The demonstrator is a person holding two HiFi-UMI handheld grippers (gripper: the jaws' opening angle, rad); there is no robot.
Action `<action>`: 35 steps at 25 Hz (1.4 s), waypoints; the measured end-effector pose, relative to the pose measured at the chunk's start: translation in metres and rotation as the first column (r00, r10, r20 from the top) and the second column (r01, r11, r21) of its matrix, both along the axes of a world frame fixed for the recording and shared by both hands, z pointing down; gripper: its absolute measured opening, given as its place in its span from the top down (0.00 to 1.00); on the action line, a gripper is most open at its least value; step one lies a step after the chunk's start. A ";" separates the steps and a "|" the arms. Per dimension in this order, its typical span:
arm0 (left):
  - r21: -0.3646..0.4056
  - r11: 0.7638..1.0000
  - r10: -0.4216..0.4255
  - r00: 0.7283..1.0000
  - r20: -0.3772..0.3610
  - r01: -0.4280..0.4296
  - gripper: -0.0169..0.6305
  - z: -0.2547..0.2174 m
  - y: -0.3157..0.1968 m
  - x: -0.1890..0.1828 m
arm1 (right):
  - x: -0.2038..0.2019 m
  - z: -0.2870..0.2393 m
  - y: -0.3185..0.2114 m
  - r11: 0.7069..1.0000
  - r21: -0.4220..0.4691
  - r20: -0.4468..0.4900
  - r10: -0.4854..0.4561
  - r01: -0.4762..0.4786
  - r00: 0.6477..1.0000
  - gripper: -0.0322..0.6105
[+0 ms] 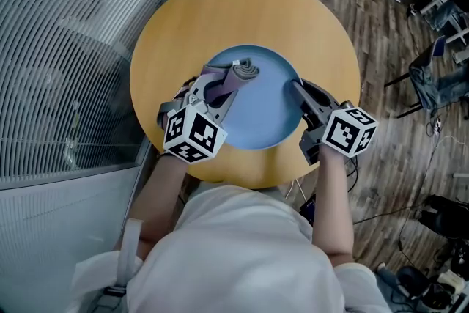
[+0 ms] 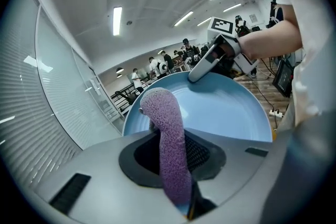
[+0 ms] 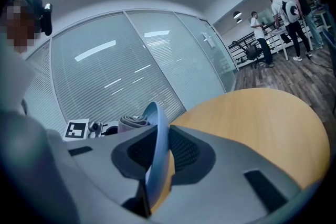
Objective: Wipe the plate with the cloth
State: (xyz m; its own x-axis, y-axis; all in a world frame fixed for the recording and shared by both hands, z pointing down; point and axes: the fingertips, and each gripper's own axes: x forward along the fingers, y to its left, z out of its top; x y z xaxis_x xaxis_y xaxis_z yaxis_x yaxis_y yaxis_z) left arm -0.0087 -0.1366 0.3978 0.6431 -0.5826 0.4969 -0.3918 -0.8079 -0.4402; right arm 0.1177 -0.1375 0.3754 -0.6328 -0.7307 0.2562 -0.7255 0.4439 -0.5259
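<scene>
Forearms point(image 1: 333, 194) reach forward from a white top point(image 1: 234, 253) at the bottom of the head view, each hand carrying a gripper with a black-and-white marker cube point(image 1: 192, 134) on its back.

The left gripper point(image 1: 226, 90) points up and to the right across the near left side of the blue plate point(image 1: 271, 113). In the left gripper view its jaws point(image 2: 173, 152) are pinching a mauve textured cloth point(image 2: 167, 128). The cloth rises from between the dark pads and folds over at the top, in front of the plate's pale blue inside point(image 2: 226, 113). From above, the bunched far end of the cloth point(image 1: 245, 71) lies on the upper left part of the plate.

The right gripper point(image 1: 299, 90) comes in from the right. Its jaws point(image 3: 156, 153) are pressed onto the plate's right rim point(image 3: 156, 128), which stands as a thin blue edge between the pads. The left gripper view shows the same hold from the other side, with the right gripper point(image 2: 195, 75) tipped over the far rim.

The plate sits on the near half of a round wooden desk point(image 1: 242, 11), close to its front edge. Past the rim, the right gripper view shows bare desk top point(image 3: 262, 118).

A glass wall with slatted blinds point(image 1: 66, 48) stands left of the desk. Dark plank floor point(image 1: 381, 33) runs off to the right, where chairs and cables lie. People point(image 3: 291, 8) stand far off across the room.
</scene>
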 end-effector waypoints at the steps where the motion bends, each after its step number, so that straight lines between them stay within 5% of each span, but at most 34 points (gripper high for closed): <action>1: -0.010 1.000 -0.001 1.000 -0.011 0.001 0.86 0.000 0.000 0.001 | 0.001 0.000 0.000 1.000 -0.001 0.005 0.003 -0.003 1.000 0.85; 18: -0.029 0.997 0.076 0.996 -0.036 -0.077 0.86 -0.003 0.020 0.041 | -0.004 0.001 0.001 1.000 -0.005 0.033 -0.007 0.007 0.999 0.84; 35: 0.045 0.983 0.176 0.982 0.075 -0.179 0.86 -0.005 0.034 0.059 | -0.005 -0.001 0.001 1.000 -0.005 0.036 -0.004 0.004 0.999 0.84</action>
